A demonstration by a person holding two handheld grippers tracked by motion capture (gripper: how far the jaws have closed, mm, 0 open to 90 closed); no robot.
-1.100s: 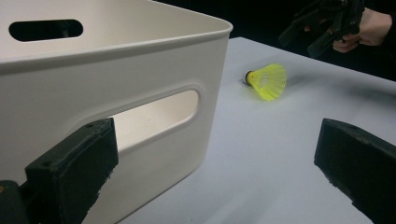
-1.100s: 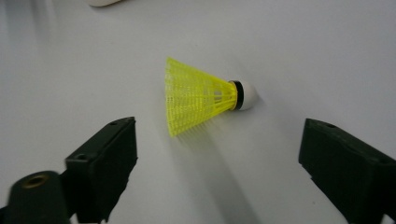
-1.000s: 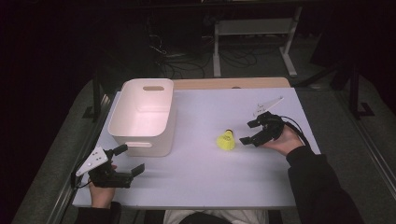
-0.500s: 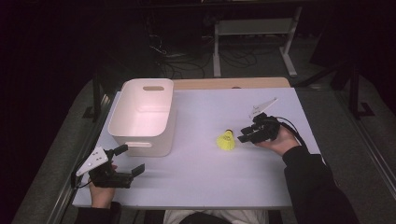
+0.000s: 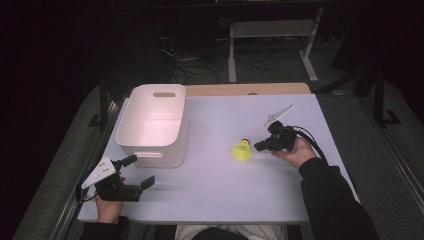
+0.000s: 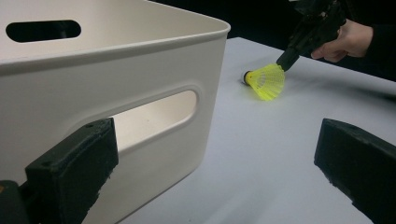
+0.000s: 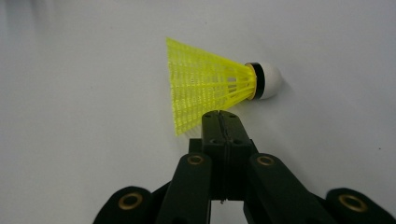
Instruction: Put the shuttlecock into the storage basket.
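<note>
The right gripper (image 7: pixel 223 122) had just been closing and stood with its jaws pressed flat together; the right gripper view showed no part of the shuttlecock (image 7: pixel 215 87) between them, the tips meeting at the edge of the yellow skirt. Whether they caught a strand of that mesh was hard to tell, since the tips hid the contact. The shuttlecock lay on its side on the tabletop (image 5: pixel 225 190), just ahead of those tips; in the right gripper view its long axis ran across the gripper's line, white cork to the right and open skirt to the left. A pick would probably need the jaws spread again and brought around the skirt or the cork. In the high view the right gripper (image 5: pixel 259 146) sat just beside the shuttlecock (image 5: pixel 242 150). The left gripper (image 5: pixel 135 171), jaws spread and empty, rested well apart from it at the near end of the white bin (image 5: pixel 134 146), so the right hand was plainly the nearer.
</note>
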